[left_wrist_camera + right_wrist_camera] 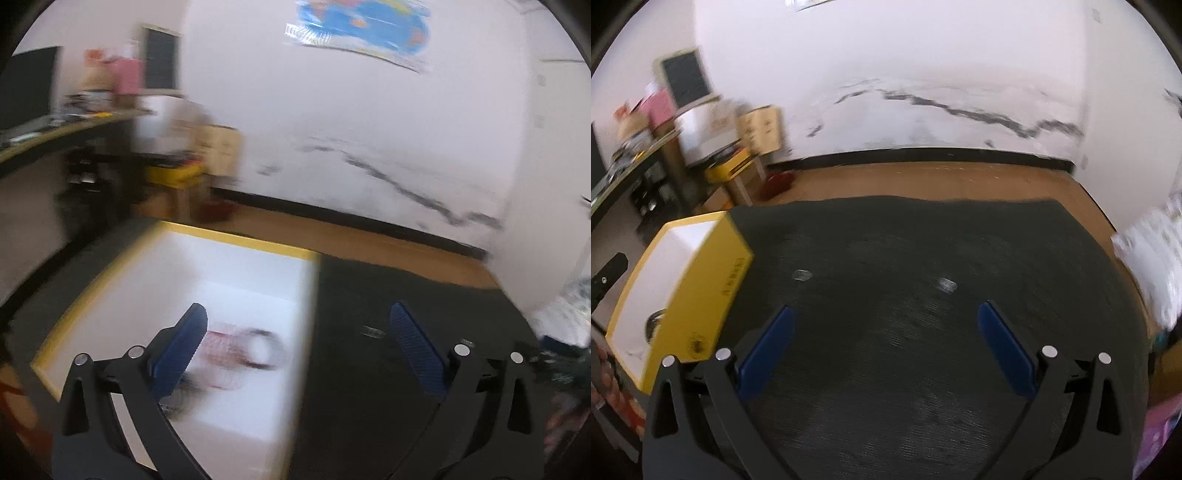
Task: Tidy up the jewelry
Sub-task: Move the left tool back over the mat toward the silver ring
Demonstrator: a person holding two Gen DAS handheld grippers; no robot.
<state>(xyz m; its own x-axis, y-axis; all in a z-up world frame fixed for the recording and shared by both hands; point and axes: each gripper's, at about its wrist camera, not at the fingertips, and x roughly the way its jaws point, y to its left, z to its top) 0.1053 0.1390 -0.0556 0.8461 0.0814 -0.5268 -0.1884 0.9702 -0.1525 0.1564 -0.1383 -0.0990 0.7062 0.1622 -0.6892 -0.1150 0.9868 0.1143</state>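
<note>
A yellow-rimmed box (236, 242) with a white inside holds blurred bracelets: a reddish beaded one (221, 343) and a dark ring-shaped one (264, 349). My left gripper (295, 321) hangs open over the box's right edge, with nothing between its blue pads (183, 354). In the right wrist view the same box (713, 291) stands at the left on a dark mat (923, 258). Two small clear pieces (802, 275) (947, 284) lie on the mat ahead of my right gripper (886, 317), which is open and empty.
A small clear piece (373, 331) lies on the mat by the left gripper's right finger. A wooden floor and a white wall with a black baseboard lie beyond. Shelves and boxes (731, 129) crowd the far left; white bags (1156, 266) sit at the right.
</note>
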